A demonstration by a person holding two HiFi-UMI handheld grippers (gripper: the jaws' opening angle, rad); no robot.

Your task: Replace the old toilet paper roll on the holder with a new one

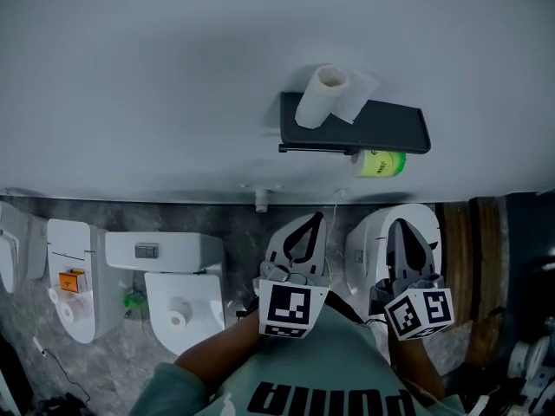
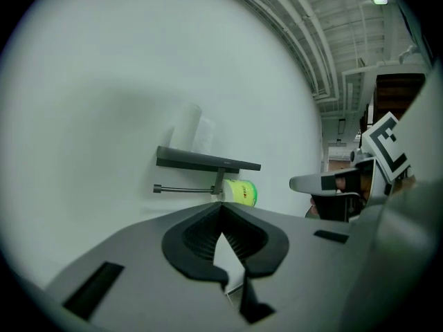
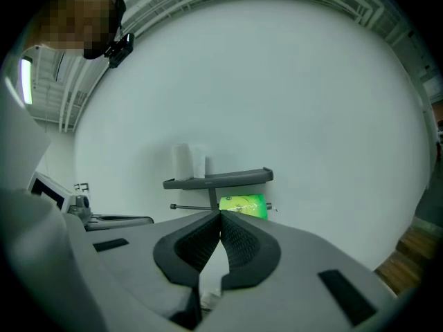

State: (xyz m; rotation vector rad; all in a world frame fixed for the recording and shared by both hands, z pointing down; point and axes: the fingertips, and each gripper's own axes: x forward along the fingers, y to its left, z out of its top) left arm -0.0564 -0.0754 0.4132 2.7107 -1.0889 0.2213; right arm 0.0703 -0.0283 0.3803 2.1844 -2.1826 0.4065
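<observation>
White paper roll [image 1: 323, 96], black shelf [image 1: 395, 128], and there's a lime-green roll [image 1: 381, 163] with yellowish print. Wall [image 1: 130, 76] pale white, floor [image 1: 234, 224] grey marbled. Left tool [image 1: 310, 222] and right tool [image 1: 401, 229]: grey bodies, black pads, black-and-white square markers.

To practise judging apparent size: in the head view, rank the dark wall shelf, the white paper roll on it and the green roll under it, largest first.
1. dark wall shelf
2. white paper roll
3. green roll, only partly visible below the shelf, so its full size is unsure.
</observation>
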